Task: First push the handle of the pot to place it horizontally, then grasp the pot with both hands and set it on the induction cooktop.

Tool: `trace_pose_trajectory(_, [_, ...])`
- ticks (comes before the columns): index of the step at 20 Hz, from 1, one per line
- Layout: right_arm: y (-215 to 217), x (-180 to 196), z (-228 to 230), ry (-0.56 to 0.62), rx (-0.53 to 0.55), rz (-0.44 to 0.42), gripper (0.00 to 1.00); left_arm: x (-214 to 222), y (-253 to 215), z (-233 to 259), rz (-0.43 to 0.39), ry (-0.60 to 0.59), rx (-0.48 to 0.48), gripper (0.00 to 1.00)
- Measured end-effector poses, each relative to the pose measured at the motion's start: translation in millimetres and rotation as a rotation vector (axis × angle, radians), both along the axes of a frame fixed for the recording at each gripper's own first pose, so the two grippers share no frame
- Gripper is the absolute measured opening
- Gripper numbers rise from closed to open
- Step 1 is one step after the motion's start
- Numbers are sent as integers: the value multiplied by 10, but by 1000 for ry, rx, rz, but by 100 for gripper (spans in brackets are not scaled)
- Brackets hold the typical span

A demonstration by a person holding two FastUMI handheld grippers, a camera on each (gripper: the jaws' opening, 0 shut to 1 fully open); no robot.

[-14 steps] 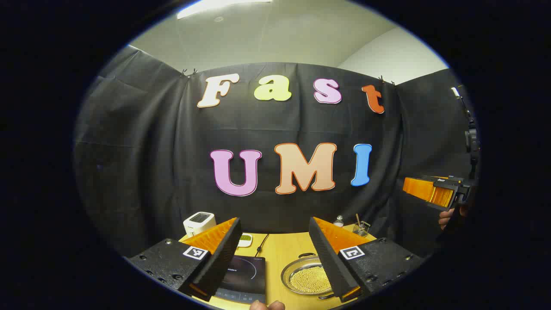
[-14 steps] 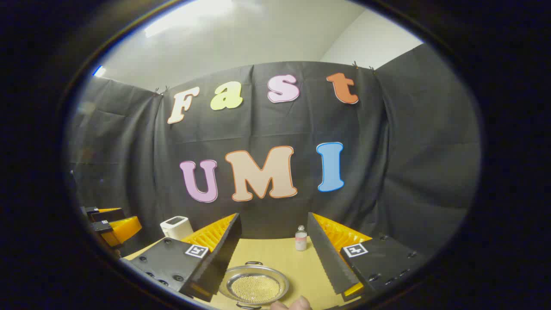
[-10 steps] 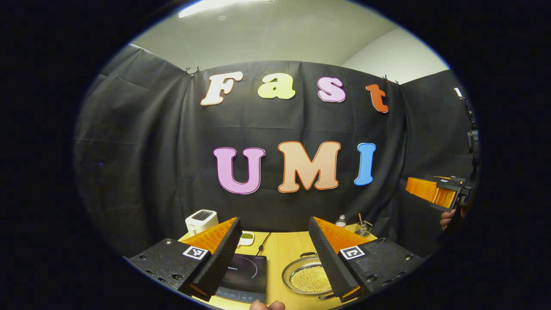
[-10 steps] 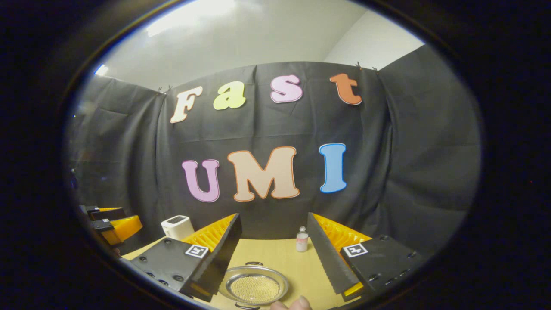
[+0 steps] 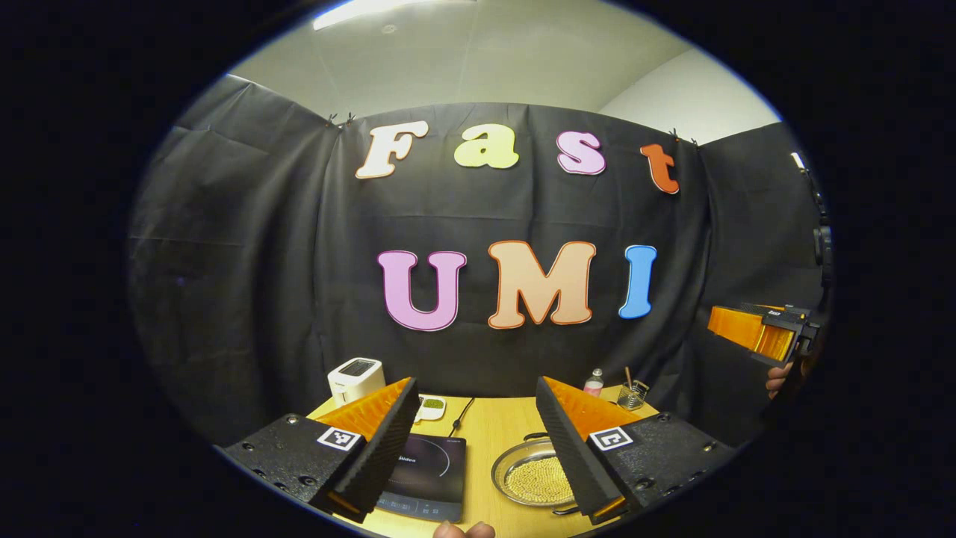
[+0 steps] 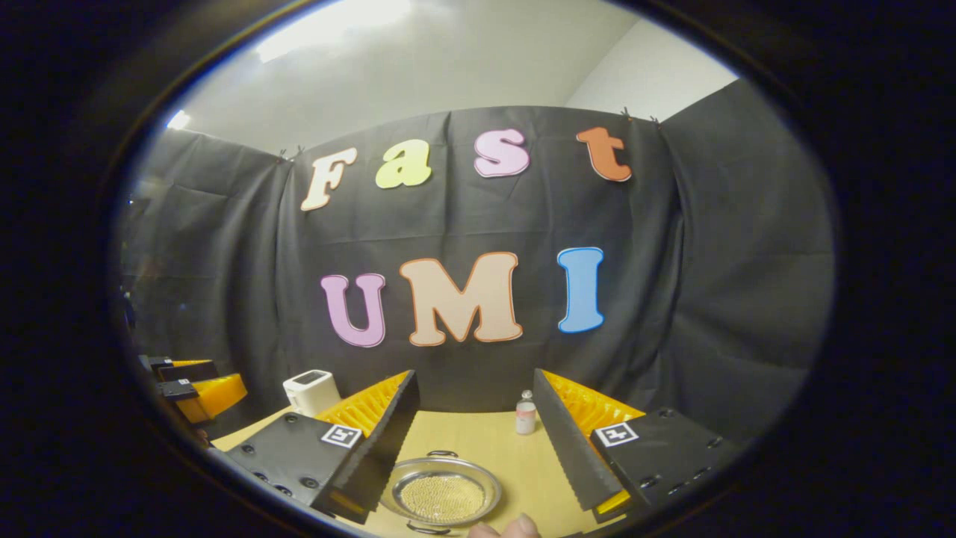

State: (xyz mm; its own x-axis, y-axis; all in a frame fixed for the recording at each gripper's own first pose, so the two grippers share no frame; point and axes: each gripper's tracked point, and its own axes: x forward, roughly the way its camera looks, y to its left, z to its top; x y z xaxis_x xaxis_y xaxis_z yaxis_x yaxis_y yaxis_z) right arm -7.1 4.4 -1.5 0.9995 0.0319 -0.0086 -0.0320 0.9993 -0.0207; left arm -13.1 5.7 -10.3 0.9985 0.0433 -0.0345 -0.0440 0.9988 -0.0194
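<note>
Both views tipped slightly down; pot (image 6: 441,495) below spread right gripper (image 6: 474,441)

Both views look level from above the near tabletop (image 5: 493,430) edge toward the far wall, left gripper view from farther left; both share the pot (image 6: 439,497).

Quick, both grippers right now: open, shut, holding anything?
Left gripper: open, holding nothing, above the table.
Right gripper: open, holding nothing, above the pot.
</note>
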Motion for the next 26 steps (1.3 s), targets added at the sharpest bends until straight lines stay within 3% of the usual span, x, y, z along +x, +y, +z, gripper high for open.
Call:
trace_pose_trajectory(3, [0,-18,-11,0,-6,7,97,-34,14,-4,8,4,4,95])
trace_pose_trajectory(9, [11,-13,-110,29,-2,37,97,-66,5,-63,37,14,2,92])
trace_pose_trajectory(10, [10,-9,-131,35,-7,46,97,-75,-1,-75,43,17,2,96])
trace_pose_trajectory(13, [3,-2,-206,52,-7,76,97,-72,-60,-75,59,21,8,92])
trace_pose_trajectory(14, [-9,9,-226,54,-11,80,80,-87,-98,-88,62,21,13,92])
trace_pose_trajectory(16, [-38,26,-328,68,-13,98,63,-106,-167,-94,68,24,26,95])
trace_pose_trajectory(17, [-23,15,-402,83,-12,111,61,-133,-199,-123,71,30,33,95])
trace_pose_trajectory(18, [-28,19,-446,91,-10,118,49,-151,-219,-129,75,27,37,92])
trace_pose_trajectory(19, [-55,46,-482,94,-12,112,43,-154,-236,-130,78,24,34,92])
trace_pose_trajectory(20, [-85,76,-504,95,-15,101,27,-160,-240,-159,81,29,24,95])
trace_pose_trajectory(21, [-85,71,-551,104,-11,91,20,-167,-245,-223,77,37,9,92])
trace_pose_trajectory(22, [-43,65,-588,118,7,96,7,-134,-236,-268,69,47,-4,95])
trace_pose_trajectory(23, [34,114,-673,137,15,92,12,-77,-206,-315,58,52,-13,99])
trace_pose_trajectory(24, [97,134,-753,153,19,90,0,4,-152,-346,46,54,-16,96])
trace_pose_trajectory(26, [336,235,-974,262,78,108,3,149,36,-431,37,75,-12,96])
